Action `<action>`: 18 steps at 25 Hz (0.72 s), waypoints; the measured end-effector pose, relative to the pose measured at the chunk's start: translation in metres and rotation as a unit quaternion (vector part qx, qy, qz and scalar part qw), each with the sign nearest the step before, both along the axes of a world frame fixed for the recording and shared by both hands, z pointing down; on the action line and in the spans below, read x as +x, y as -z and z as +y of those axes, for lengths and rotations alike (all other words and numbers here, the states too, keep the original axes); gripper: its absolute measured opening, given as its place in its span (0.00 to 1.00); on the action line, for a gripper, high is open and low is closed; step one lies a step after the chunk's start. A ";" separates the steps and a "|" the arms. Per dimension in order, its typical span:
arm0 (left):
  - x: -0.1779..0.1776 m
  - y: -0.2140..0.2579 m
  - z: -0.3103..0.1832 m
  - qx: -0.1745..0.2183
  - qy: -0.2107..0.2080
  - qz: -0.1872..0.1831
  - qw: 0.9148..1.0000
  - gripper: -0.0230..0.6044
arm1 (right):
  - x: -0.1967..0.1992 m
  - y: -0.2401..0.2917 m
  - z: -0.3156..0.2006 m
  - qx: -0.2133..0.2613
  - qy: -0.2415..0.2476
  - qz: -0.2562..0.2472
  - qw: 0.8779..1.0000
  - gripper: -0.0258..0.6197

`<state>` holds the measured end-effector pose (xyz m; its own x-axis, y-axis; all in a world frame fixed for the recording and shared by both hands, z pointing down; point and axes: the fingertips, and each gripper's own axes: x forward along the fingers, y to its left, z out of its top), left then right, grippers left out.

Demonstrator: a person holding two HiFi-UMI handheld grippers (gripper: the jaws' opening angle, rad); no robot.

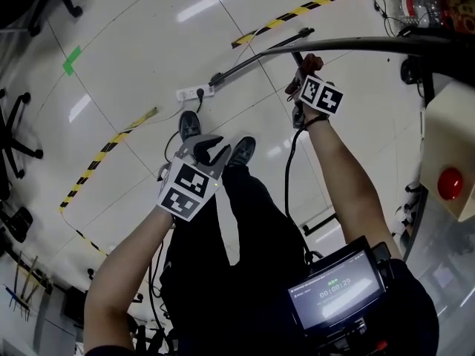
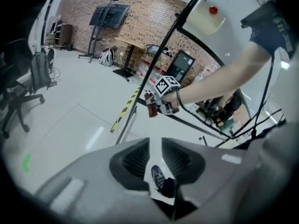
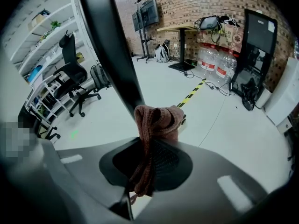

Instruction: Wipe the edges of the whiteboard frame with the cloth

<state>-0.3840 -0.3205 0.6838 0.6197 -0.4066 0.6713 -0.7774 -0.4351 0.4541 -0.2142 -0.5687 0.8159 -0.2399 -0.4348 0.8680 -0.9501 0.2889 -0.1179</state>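
**Cloth clamped against the whiteboard frame, left gripper idle**

Head view: the right gripper [image 1: 305, 76] was stretched out ahead, its marker cube facing up, with a reddish-brown cloth [image 1: 312, 61] bunched at its tip. The cloth sat right at the dark edge of the whiteboard frame [image 1: 371, 45], which ran across the top of the picture. The left gripper [image 1: 212, 152] was held lower and nearer the body, well apart from the frame, over the person's shoes [image 1: 243, 150] and the pale floor [image 1: 133, 43]. A white power strip [image 1: 194, 93] lay on the floor near striped tape [image 1: 104, 154].

Left gripper view: the jaws of the left gripper [image 2: 155, 146] were pressed almost together, leaving only a thin slit with nothing in it. Beyond them the right gripper [image 2: 161, 99] held the cloth [image 2: 150, 105] beside a dark bar of the frame [image 2: 159, 64].

Right gripper view: the right gripper [image 3: 149, 158] was pinching the cloth [image 3: 156, 122]. A twisted strand ran down between its jaws, and the bunched top lay against the frame's black bar [image 3: 110, 45]. Office chairs [image 3: 74, 78] stood behind.
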 end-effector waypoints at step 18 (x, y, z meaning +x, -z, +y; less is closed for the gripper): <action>-0.020 -0.012 -0.021 -0.018 -0.043 0.009 0.999 0.16 | -0.040 0.010 -0.015 0.027 0.072 0.020 0.997 0.13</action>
